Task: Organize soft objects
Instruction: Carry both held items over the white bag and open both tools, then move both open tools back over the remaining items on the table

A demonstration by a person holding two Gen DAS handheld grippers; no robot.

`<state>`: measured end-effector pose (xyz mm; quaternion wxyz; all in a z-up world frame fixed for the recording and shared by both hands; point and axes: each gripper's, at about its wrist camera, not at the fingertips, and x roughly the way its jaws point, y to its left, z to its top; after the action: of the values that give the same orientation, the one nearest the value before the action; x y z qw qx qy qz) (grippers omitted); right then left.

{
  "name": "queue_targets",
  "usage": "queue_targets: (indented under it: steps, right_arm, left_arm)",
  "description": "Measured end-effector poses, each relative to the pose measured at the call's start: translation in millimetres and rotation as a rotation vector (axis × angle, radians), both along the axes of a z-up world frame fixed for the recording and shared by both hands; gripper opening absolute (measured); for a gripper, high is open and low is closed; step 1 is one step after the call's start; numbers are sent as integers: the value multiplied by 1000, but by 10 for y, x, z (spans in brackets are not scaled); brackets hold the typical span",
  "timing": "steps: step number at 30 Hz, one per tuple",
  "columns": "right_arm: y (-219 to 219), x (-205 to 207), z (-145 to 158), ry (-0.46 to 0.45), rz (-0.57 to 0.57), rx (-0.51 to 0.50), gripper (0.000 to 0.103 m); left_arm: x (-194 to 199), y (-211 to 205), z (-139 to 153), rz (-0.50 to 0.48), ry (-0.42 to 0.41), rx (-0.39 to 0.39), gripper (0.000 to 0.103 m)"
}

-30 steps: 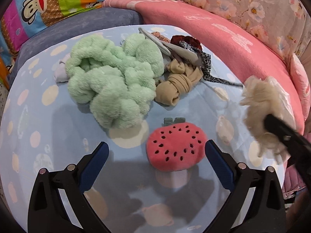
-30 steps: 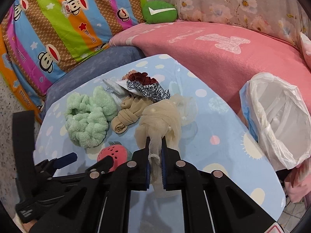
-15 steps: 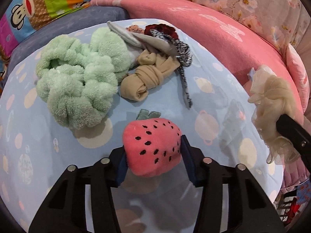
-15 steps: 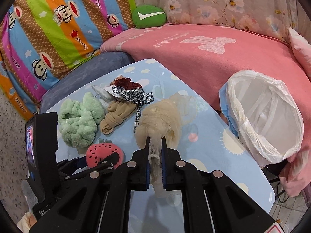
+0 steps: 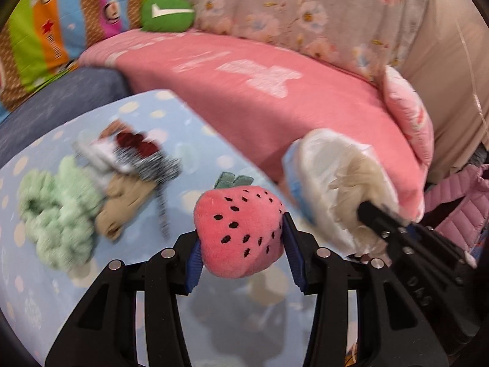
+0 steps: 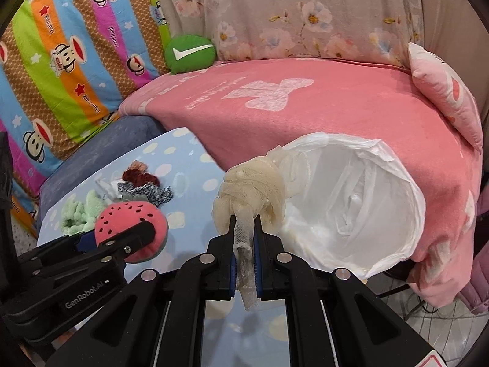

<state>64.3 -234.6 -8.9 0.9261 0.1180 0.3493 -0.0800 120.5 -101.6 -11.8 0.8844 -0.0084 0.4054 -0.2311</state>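
Between my left gripper's (image 5: 241, 238) blue pads sits the plush strawberry (image 5: 240, 229), squeezed on both flanks and lifted clear of the blue spotted tabletop (image 5: 189, 140). My right gripper (image 6: 244, 246) has its fingers drawn narrow, pinching the tail of a cream mesh scrunchie (image 6: 253, 189), whose bunched body hangs just in front of the near rim of the white bag-lined bin (image 6: 366, 208). That bin stands at the table's right edge, pressed against the pink blanket (image 6: 305, 104), with its mouth wide and unobstructed (plenty of room inside). Toward the table's far left lie the green fluffy scrunchie (image 5: 58, 217), a tan knotted cloth (image 5: 122, 202) touching it, and a dark red and speckled bundle (image 5: 143, 153) behind; that view is blurred. Open tabletop separates that pile from both grippers, which sit side by side, near each other.
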Motion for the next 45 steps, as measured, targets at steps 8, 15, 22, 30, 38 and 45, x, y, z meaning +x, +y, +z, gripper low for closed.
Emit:
queue_targets:
  steps: [8,15,22,30,38,45]
  right_arm:
    - [-689,48,25,1,-104,-23,8]
    - [-1150,96,-86,23,-166,-8,9]
    - [-1342,174,-146,20,-191,14,19]
    - [-1262,272,-102,1,-190,6,47]
    - [-917,320,-14,-13,-147,20,57]
    - [-383,347,70,-13,-56,-18,64]
  left_arm:
    - [133,-888,134,-163,-37,-41,44]
    - [240,-1395,72,-234,-27,-61,45]
    - [371,-1559,17,-229,-20,-71,68]
    - [525,-1270,49,-127,-26,-73,81]
    - [545,-762,146,-18,-52,-59,81]
    - [505,-136,145,118,-71,-11,81]
